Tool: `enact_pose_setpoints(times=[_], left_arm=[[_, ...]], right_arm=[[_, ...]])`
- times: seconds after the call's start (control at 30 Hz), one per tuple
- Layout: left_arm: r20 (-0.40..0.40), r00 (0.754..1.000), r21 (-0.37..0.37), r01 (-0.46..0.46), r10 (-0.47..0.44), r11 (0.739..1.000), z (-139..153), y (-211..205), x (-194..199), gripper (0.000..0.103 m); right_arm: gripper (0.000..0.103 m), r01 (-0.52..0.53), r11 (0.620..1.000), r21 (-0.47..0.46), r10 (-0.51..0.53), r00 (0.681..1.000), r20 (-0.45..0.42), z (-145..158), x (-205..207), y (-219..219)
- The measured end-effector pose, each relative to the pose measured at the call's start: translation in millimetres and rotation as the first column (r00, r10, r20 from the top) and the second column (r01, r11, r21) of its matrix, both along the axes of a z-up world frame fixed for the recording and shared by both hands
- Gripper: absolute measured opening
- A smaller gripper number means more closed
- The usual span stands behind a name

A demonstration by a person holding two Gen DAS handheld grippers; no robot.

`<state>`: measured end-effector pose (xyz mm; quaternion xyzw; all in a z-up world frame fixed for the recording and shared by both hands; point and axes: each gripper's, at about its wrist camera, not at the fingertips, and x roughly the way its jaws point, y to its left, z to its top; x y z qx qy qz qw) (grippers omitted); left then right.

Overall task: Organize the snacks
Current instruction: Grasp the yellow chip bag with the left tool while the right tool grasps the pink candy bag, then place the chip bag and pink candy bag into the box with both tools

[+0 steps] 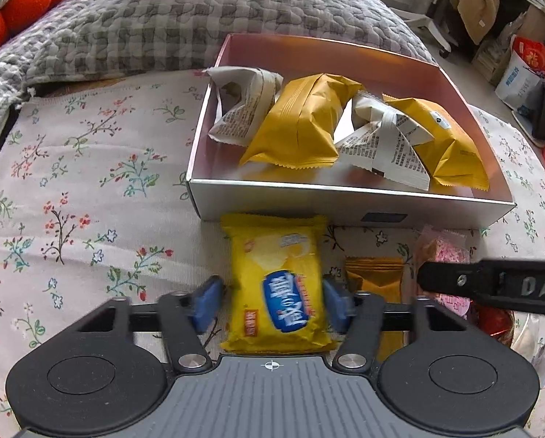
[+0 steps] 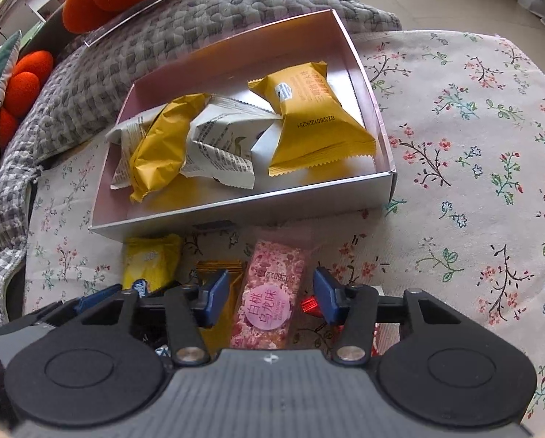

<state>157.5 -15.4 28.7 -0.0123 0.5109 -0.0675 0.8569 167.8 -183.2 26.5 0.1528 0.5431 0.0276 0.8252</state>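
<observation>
A: Yellow snack pkt (image 1: 277,284) first. How does it look?

B: Bright yellow, flat, crimped ends, blue oval logo w/ white characters, upside down to you & too blurred to read. It lies on the floral cloth (image 1: 71,182), far end touching the front wall of the white box (image 1: 345,204).

A: And vs. your left gripper (image 1: 274,304)?

B: Pkt sits lengthwise right between the blue pads (image 1: 208,303). Jaws are narrow, about pkt width. One pad looks against the edge, the other shows a sliver of cloth. Blurred, so can't tell if you're actually pinching it.

A: Right side?

B: Your right gripper (image 2: 270,297) straddles a pink speckled bar (image 2: 272,292) in clear wrap, also on the cloth just short of the box. Jaws partly apart, a gap each side of the bar, pads not touching it. Round pink sticker reads 白桃乌龙味.

A: Between the two?

B: A gold-orange pkt (image 1: 376,284) lies beside the yellow one, pink bar on its other side. A red foil sweet (image 2: 309,306) sits by your right gripper's outer pad.

A: Inside the box?

B: Two gold pouches (image 1: 298,124) and two white printed ones (image 1: 235,109), piled loosely. One gold pouch has a date-type code, digits too small to trust. The arm of your right tool shows "DAS". Grey quilt (image 1: 162,18) lies behind the box.
</observation>
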Motion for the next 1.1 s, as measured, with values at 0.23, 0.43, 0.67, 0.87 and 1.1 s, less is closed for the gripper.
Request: enact_pose_setpoints(times=[0.23, 0.43, 0.67, 0.87, 1.1], left_arm=[[0.005, 1.0, -0.005, -0.024, 0.024, 1.0, 1, 2, 0, 0.047], [0.012, 1.0, -0.043, -0.023, 0.024, 0.999, 12, 7, -5, 0.047], [0.02, 1.0, -0.073, -0.018, 0.02, 0.997, 24, 9, -10, 0.047], [0.048, 0.999, -0.108, -0.017, 0.022, 0.994, 37, 14, -13, 0.047], [0.097, 0.994, -0.089, -0.046, 0.055, 0.995, 50, 26, -9, 0.047]], right_arm=[[0.03, -0.027, 0.999, -0.029, 0.027, 1.0, -0.009, -5, 2, 7], [0.029, -0.036, 0.999, -0.031, 0.037, 0.999, 0.018, 7, -1, 6], [0.029, -0.042, 0.999, 0.012, 0.041, 0.998, 0.041, 22, -6, 0], [0.029, -0.055, 0.997, 0.052, 0.051, 0.996, 0.069, 33, -8, -6], [0.029, -0.041, 0.998, 0.057, 0.035, 0.993, 0.113, 46, -10, -15]])
